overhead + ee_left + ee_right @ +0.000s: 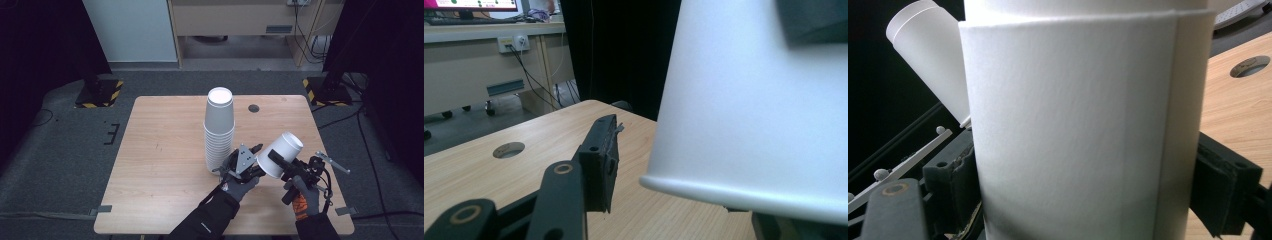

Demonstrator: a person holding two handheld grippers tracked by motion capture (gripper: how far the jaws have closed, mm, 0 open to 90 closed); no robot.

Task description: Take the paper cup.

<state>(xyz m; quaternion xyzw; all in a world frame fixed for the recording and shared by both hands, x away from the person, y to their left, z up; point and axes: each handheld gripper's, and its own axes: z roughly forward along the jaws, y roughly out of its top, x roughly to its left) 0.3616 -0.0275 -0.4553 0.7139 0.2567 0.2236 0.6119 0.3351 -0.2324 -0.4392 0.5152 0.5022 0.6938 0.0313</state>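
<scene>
Right gripper (pixel 278 161): lower right of the high view, clamped on a single white paper cup (pixel 280 155); pads press both sides of the cup wall in the right gripper view.
Held cup: tilted, base up and to the right, rim down and to the left, above the table's near right part.
Left gripper (pixel 254 161): just left of the held cup, jaws partly apart; left pad (pixel 599 162) stands clear of the cup's rim (pixel 744 192) in the left gripper view; far pad hidden, grip unclear.
Cup stack (pixel 219 131): centre of the high view, upside down, upright, just left of the left gripper.
Table (pixel 165 150): light wood, round hole (pixel 254 108) near its far edge.
</scene>
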